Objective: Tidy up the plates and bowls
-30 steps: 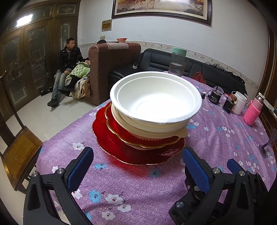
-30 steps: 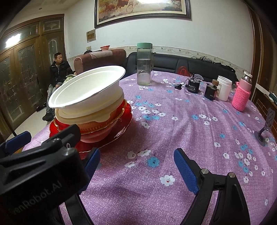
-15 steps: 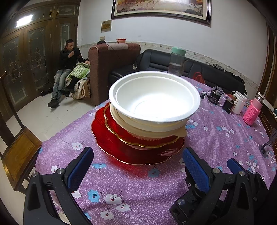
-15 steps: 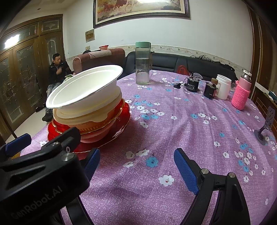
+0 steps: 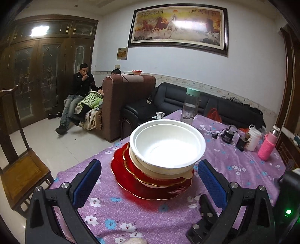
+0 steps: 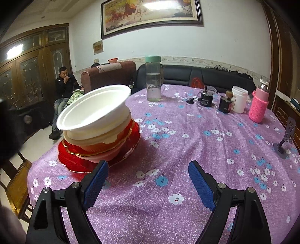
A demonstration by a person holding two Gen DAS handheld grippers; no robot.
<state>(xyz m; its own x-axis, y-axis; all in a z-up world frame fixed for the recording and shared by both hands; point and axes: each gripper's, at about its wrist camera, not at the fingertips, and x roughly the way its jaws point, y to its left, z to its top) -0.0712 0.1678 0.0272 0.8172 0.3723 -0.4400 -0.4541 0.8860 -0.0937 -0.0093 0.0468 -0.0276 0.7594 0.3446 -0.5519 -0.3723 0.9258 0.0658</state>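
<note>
Left wrist view: two white bowls (image 5: 166,148) stacked on two red plates (image 5: 131,180) (both grippers spread, empty).

Red plate (image 5: 131,185) mostly hidden under bowl stack; pink bowl (image 6: 105,153) only a sliver. Labels on dark jars (image 6: 206,98) too small to read. Painting (image 6: 150,15) top cut off.

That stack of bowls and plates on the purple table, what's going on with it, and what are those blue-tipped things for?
Someone is holding a pair of tongs in each hand to sort the dishes. Right now nothing is being held: the left tongs stand open just in front of the stack, where a white bowl sits on a cream bowl and red plates. The right tongs are open too, over bare tablecloth beside the stack. A water bottle, jars and a pink bottle stand farther back.
</note>
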